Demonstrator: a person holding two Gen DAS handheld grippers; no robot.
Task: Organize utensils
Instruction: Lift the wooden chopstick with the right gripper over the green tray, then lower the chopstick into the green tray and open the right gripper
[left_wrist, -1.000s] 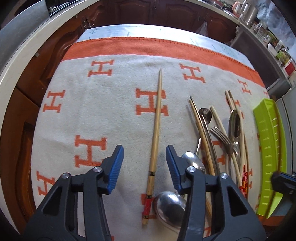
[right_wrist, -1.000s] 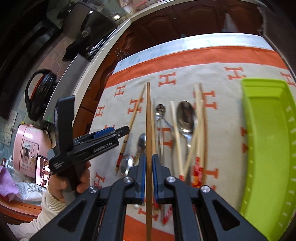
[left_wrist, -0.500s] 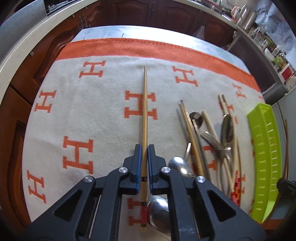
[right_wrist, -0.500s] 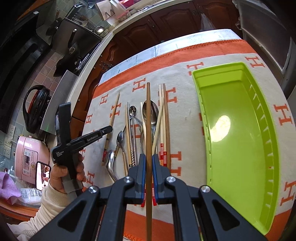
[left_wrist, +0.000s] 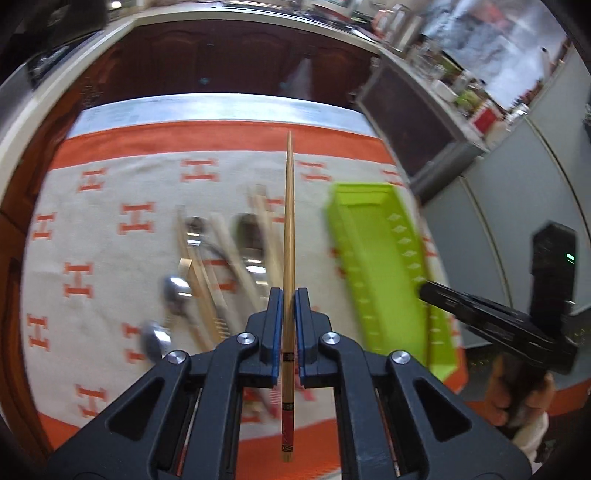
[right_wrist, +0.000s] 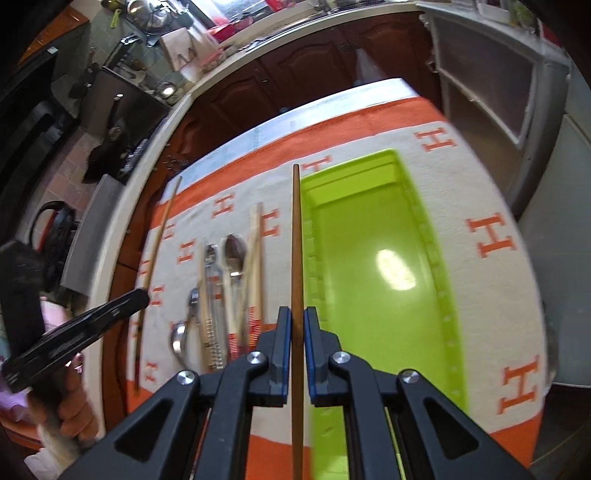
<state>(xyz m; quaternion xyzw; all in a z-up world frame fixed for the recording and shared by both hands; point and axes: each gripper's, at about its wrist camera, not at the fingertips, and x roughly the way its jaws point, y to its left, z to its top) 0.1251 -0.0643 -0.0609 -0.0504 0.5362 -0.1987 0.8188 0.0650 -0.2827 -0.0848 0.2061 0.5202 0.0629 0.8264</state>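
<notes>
Above cloth (left_wrist: 110, 192), left gripper (left_wrist: 289, 317) clamps pale chopstick (left_wrist: 289, 229); right gripper (right_wrist: 296, 334) clamps brown chopstick (right_wrist: 296, 240) beside green tray (right_wrist: 369, 295).

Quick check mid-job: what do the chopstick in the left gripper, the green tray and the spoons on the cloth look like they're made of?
Chopstick in the left gripper: looks like pale bamboo or wood, matte, with a red lacquered end. Green tray: likely plastic, glossy, with a bright light reflection on its floor. Spoons: apparently polished metal, probably steel, with mirror-like bowls, though blurred.
</notes>
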